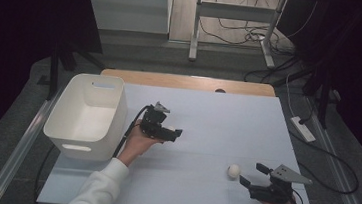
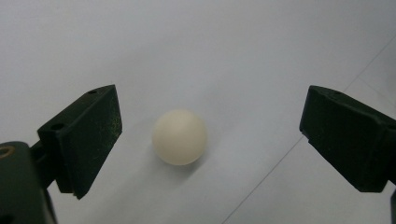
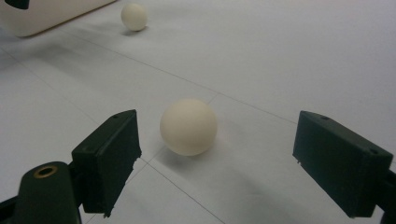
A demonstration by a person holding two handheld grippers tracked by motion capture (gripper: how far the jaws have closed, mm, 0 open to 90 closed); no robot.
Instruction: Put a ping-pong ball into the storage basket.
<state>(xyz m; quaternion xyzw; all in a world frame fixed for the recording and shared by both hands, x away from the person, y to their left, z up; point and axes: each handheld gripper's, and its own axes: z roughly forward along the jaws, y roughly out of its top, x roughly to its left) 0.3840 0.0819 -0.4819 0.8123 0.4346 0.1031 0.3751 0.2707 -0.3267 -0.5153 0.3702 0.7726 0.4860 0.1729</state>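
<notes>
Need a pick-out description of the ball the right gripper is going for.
Start from the pale sheet covering the table and go to its near right corner, away from the white plastic bin on the left. There the small cream-white ball lies on the sheet just ahead of the open right gripper. The matching second ball sits mid-table at the left gripper, nearer the bin.
</notes>
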